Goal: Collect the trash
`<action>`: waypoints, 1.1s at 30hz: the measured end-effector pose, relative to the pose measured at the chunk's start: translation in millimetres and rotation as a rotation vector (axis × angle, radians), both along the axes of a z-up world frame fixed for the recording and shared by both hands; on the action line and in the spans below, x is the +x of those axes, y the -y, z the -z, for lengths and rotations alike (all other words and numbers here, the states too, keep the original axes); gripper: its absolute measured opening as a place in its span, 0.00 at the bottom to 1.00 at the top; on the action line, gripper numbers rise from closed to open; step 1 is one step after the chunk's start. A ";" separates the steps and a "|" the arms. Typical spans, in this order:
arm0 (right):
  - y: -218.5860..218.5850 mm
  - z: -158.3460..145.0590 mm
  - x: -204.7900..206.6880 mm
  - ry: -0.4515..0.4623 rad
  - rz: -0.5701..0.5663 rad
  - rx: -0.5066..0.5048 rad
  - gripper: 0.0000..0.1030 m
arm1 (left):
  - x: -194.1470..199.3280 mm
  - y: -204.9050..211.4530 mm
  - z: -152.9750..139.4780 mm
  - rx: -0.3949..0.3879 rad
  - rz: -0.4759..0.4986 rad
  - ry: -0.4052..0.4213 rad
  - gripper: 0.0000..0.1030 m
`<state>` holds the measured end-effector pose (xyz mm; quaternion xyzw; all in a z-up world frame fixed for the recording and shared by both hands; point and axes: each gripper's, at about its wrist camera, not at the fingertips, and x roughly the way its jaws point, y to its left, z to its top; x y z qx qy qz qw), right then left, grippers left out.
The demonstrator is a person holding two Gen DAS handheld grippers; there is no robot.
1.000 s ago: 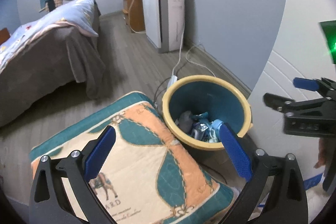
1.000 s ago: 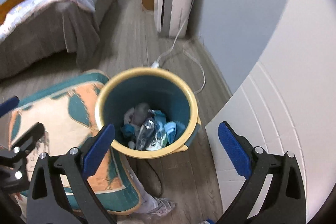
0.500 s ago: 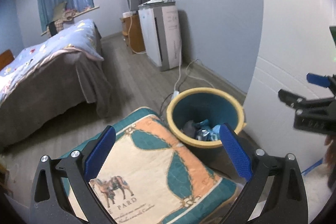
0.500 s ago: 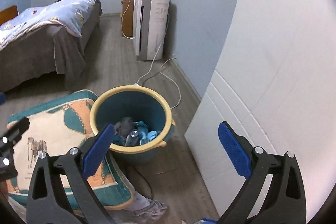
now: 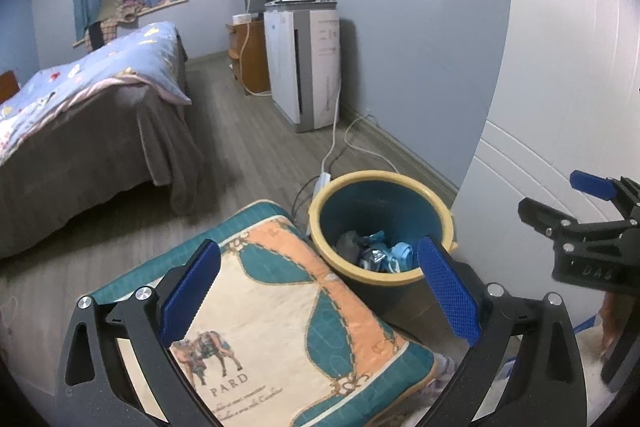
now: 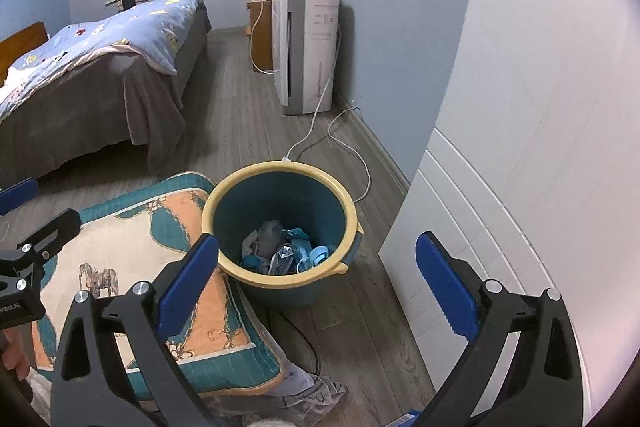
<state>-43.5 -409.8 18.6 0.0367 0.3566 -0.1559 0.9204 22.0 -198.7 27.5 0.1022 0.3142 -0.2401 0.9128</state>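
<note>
Left gripper (image 5: 318, 291): jaws spreading wide, blue pads (image 5: 191, 291) facing inward, gripping nothing, pointing forward and slightly downward. Right gripper (image 6: 316, 285): jaws likewise gaping wide, holding nothing, angling downward; sitting just beside the left one, each showing at the edge of the other's view

From my left tongs, the near wall of the bin (image 5: 380, 227) hides most of the trash (image 5: 376, 255) inside, and the pieces are too jumbled to name. My right gripper (image 5: 560, 203) is cut off by the picture's edge there. The lettering under "PARD" on the cushion (image 5: 280, 327) is too small to read. Crumpled plastic (image 6: 308, 387) is half buried under the cushion.
</note>
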 end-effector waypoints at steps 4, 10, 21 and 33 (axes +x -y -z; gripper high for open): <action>-2.0 -0.1 3.6 0.002 0.002 0.005 0.94 | 2.5 0.0 2.5 0.018 0.002 0.003 0.95; -4.4 0.9 6.6 -0.008 -0.008 0.006 0.94 | 4.1 0.4 2.8 0.015 -0.002 -0.004 0.95; -5.7 -0.3 7.0 -0.010 -0.011 -0.001 0.94 | 5.3 0.4 3.4 0.014 -0.005 -0.006 0.95; -6.4 -1.4 5.1 -0.008 -0.006 -0.008 0.94 | 5.5 -0.9 4.2 0.017 -0.004 -0.007 0.95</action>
